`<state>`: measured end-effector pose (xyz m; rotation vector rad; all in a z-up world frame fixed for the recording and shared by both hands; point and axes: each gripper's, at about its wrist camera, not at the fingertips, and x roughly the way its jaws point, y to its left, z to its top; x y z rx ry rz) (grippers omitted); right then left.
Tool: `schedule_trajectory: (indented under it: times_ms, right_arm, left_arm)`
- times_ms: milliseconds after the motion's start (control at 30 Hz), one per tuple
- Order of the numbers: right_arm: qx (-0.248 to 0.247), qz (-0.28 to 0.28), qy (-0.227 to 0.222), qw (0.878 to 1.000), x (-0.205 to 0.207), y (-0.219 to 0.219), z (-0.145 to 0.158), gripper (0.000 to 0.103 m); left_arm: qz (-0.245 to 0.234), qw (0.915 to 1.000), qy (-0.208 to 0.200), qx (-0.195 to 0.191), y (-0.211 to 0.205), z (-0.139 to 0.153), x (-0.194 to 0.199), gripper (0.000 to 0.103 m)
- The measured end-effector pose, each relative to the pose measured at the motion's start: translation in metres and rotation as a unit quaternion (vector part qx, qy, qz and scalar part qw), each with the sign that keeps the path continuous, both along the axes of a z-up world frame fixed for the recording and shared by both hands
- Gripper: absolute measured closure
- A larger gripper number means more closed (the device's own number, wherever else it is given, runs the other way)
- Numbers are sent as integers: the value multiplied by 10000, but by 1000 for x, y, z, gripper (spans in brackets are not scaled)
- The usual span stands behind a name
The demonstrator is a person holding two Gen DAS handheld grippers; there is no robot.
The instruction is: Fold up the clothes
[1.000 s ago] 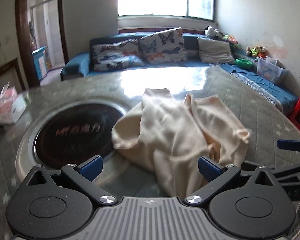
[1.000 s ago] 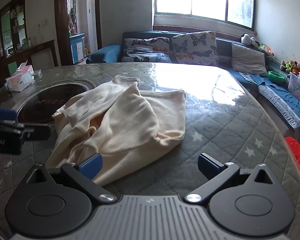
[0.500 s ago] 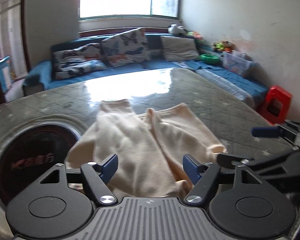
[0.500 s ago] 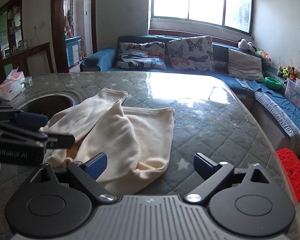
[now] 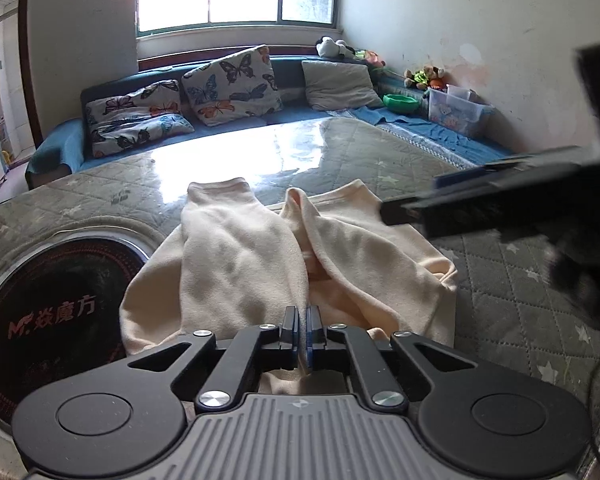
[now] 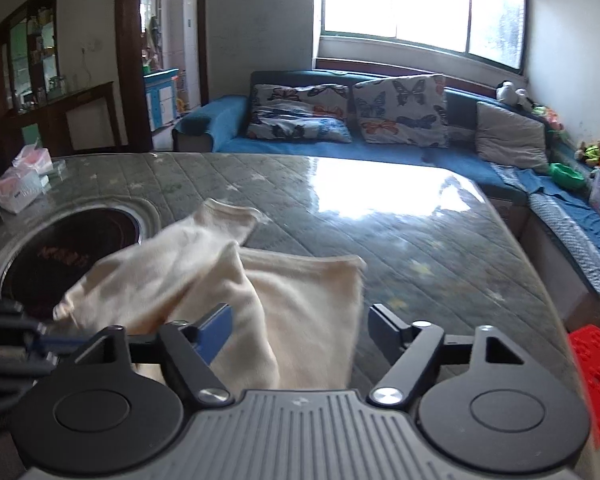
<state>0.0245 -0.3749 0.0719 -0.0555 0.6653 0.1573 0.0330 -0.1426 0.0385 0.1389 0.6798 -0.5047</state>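
A cream garment [image 5: 260, 264] lies crumpled on the quilted table, partly over the round hob; it also shows in the right wrist view [image 6: 284, 312]. My left gripper [image 5: 301, 334] is shut on the garment's near edge, cloth pinched between the pads. My right gripper [image 6: 300, 330] is open, its fingers over the garment's near right part, not gripping it. The right gripper's fingers [image 5: 480, 196] reach in from the right in the left wrist view, above the garment's right side.
A round black hob [image 5: 48, 312] is set in the table at left. A tissue pack [image 6: 20, 188] lies at the far left edge. A blue sofa with cushions [image 6: 340, 120] stands beyond the table. A red stool [image 6: 596, 376] stands at right.
My left gripper has closed from open onto the garment's near edge. My right gripper has moved forward and left over the garment, its jaws somewhat narrower.
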Motion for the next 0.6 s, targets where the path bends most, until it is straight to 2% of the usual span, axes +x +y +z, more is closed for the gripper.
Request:
schedule_trajectory:
  times_ms: [133,233,400,467,533,600]
  right_arm:
    - [241,318,134,9991,29,15,-1,43]
    - [264,465,185,9984,48,28,-4,48]
    - [294,528,468,9971,77,41,-19,63]
    - [351,530,629,9960,85,42,-28,79]
    - [471,545,699,9949,86,40,-32,90]
    - [460,538,621,9956,80,38,-29,94]
  left_arm:
    - [157,9998,-4,-119,13,4,-1,100]
    - [247,9996,9,-162,24,5,-3,100]
    - [334,9992,102,-172,32,4,-1,100]
    - [365,9991,140,-176,35,4,0,100]
    - [397,9989,179,-180,38,4,1,100]
    - [429,9987,217,-184,40,4,2,97]
